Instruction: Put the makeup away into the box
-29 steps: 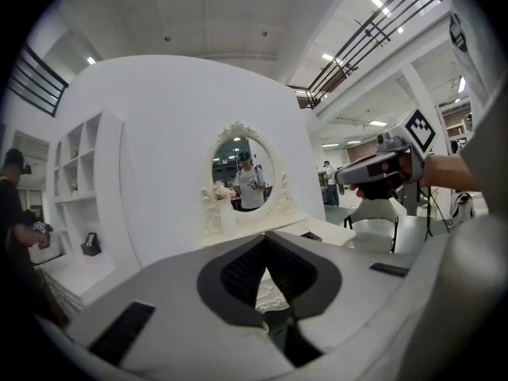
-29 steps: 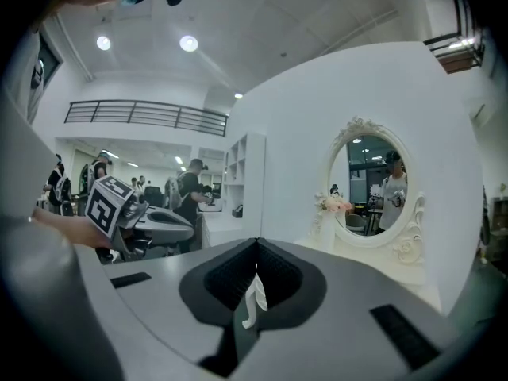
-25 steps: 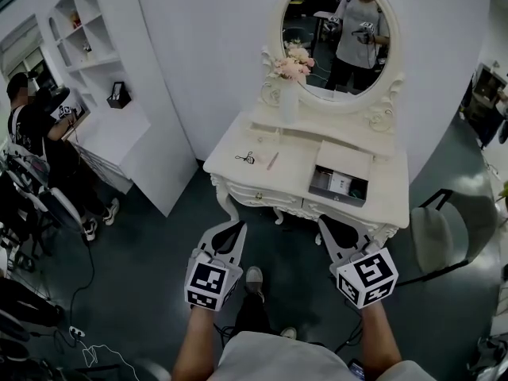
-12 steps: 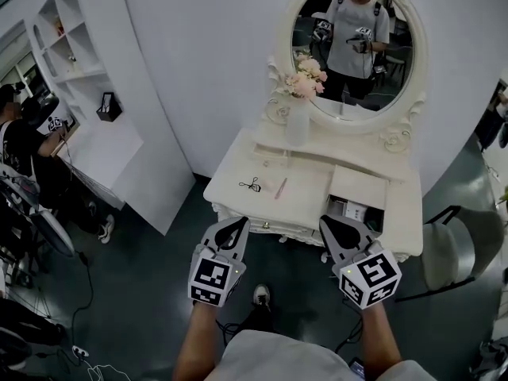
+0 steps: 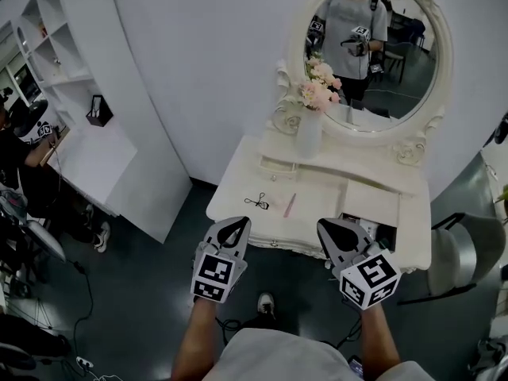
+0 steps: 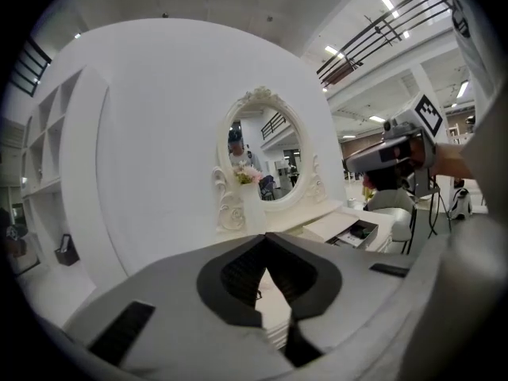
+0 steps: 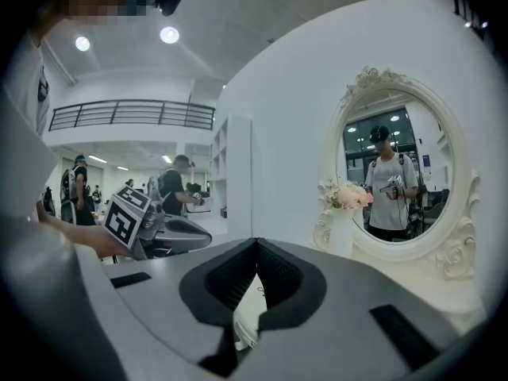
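Note:
A white dressing table [image 5: 238, 201] with an oval mirror [image 5: 373, 46] stands ahead of me. On its top lie a black eyelash curler [image 5: 256, 202] and a thin pink pencil [image 5: 289, 205]. At the right front is an open dark box [image 5: 382, 232], like a drawer, half hidden behind my right gripper [image 5: 331, 227]. My left gripper [image 5: 236, 225] hovers at the table's front edge, just short of the curler. Both grippers are shut and hold nothing; in the gripper views the tips of the left gripper [image 6: 266, 235] and the right gripper [image 7: 256, 240] meet.
A white vase [image 5: 309, 133] of pink flowers [image 5: 319, 86] stands at the back of the table. White shelving [image 5: 63, 70] fills the left wall, where a person [image 5: 16, 145] sits. A grey chair [image 5: 468, 248] is at the right. Cables [image 5: 79, 362] lie on the floor.
Both grippers have travelled forward to the table's front edge, and the table now sits nearer in the head view. Their jaws stayed shut.

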Demonstrator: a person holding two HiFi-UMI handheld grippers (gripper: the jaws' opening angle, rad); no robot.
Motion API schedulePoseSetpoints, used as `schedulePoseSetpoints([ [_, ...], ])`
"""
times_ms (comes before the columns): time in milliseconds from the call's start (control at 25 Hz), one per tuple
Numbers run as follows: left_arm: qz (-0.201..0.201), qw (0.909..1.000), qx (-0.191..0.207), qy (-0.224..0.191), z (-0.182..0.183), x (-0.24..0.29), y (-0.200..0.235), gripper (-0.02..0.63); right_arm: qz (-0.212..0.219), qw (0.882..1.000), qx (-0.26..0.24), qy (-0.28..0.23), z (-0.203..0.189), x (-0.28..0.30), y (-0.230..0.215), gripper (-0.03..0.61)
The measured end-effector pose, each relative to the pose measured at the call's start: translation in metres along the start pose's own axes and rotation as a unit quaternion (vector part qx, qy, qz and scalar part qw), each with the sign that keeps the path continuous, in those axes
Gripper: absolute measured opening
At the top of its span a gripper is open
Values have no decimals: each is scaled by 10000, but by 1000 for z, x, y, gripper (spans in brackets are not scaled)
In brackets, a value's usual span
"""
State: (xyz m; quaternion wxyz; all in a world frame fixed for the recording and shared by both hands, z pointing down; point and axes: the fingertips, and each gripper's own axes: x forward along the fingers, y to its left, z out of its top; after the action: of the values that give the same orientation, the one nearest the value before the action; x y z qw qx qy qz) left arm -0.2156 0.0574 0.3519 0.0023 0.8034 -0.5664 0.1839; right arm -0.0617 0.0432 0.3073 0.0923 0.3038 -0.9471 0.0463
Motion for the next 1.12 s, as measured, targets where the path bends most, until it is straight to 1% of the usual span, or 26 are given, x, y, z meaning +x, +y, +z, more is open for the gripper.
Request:
schedulePoseSetpoints([
  [120, -85, 9998, 40, 179, -14, 21, 18, 9, -135, 9999, 41, 90, -2, 22, -10, 0],
  [200, -176, 9996, 2, 236, -22, 35, 29, 28, -242, 9995, 62, 179, -5, 37, -16, 0],
  [480, -718, 9955, 47, 623, -56, 87, 50, 36, -465, 9974, 200, 508, -24, 80, -34, 0],
  [600, -943, 9921, 0, 829, -75, 109, 55, 66, -531, 9961, 324, 629, -37, 94, -44, 0],
  [800, -1181, 9858, -68, 1190, -105, 138, 59, 80, -602, 9934, 486, 842, -57, 113, -60, 0],
  [960, -1410, 9801, -184, 1385, -127, 159, 54, 107, -587, 9917, 637, 954, -74, 123, -69, 0],
  [1120, -1526, 9725, 3, 1759, -154, 178, 49, 117, -568, 9901, 683, 1088, -89, 129, -75, 0],
])
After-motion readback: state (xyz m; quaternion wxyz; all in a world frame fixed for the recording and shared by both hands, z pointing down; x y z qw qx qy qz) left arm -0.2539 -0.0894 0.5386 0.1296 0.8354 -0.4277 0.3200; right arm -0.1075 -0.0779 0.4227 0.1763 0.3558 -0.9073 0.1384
